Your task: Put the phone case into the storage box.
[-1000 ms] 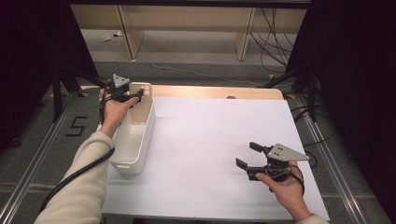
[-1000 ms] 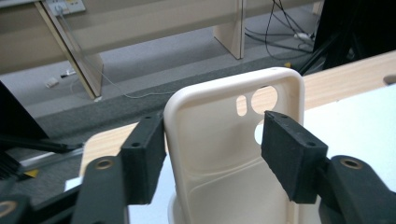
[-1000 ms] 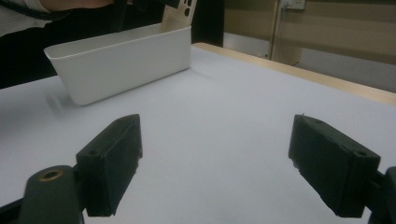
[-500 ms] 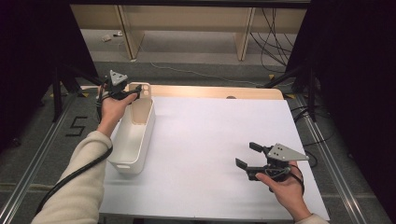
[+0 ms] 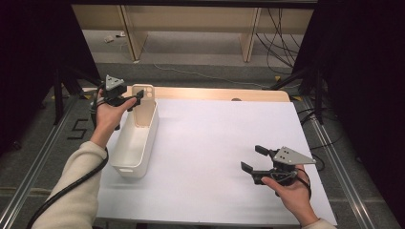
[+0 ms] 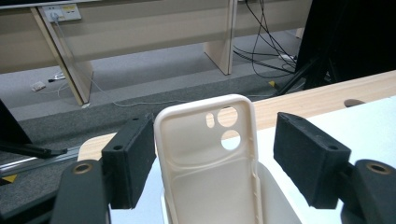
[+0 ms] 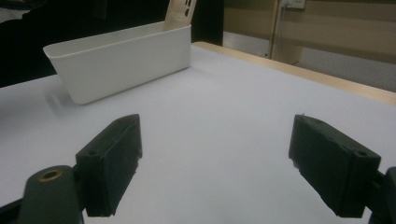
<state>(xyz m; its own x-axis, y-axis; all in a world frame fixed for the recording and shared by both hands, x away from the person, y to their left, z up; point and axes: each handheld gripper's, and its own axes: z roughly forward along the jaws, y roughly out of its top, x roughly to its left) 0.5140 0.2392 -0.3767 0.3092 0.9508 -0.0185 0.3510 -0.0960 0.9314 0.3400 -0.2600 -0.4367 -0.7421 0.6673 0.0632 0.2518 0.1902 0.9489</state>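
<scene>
In the high view, the left gripper (image 5: 138, 97) is hovering at the far end of the white bin (image 5: 125, 164), where a cream phone case (image 5: 143, 106) is standing upright against the bin's end wall. Compared with a second ago, this gripper has lifted a little and drawn back toward the table's far-left corner, and its jaws have just been opening. The right gripper (image 5: 252, 160) is resting low over the white table sheet (image 5: 215, 143), well apart from the bin, and it has not moved.

In the left gripper view, the phone case (image 6: 210, 154) is sitting between the two black pads, with a clear gap on the right side; on the left the gap is narrower and harder to judge, though the pad appears to be off the case. That is looking like a release: the case is now left in the bin.

In the right gripper view, the jaws are standing wide apart around nothing, with the bin (image 7: 121, 58) farther off.
</scene>
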